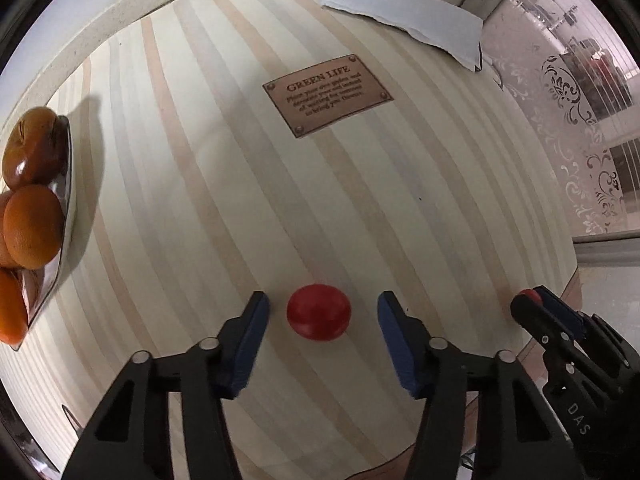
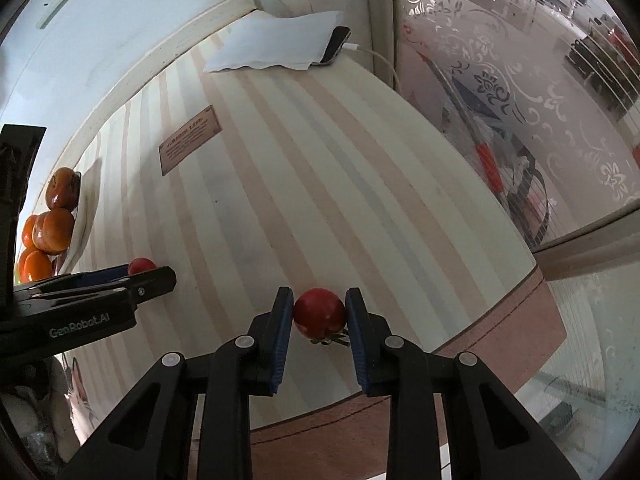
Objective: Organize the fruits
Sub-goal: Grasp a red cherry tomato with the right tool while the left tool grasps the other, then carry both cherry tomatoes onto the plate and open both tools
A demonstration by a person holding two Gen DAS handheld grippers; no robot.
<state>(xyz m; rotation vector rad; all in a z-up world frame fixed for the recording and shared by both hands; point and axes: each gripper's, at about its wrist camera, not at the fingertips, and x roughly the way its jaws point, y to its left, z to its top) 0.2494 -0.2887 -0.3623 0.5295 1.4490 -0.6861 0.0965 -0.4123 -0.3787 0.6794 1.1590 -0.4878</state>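
Right gripper [image 2: 318, 312] has its blue pads pinched on a red tomato [image 2: 320, 312] near the table [image 2: 360, 200] edge; left gripper [image 1: 323, 314] sits wide open around another tomato [image 1: 319, 312], not touching; oranges [image 1: 32, 226] piled in a bowl [image 1: 60, 240] far left.

The striped table [image 1: 208, 200] is left bare through its middle; the left edge is taken by the fruit bowl [image 1: 60, 248]. The far corner is blocked by a folded cloth [image 2: 276, 46] and a phone [image 2: 337, 45].

A home dining spot: striped tablecloth [image 1: 320, 200], fruit bowl [image 1: 60, 216], etched glass partition [image 2: 520, 100], charging phone [image 2: 336, 46].
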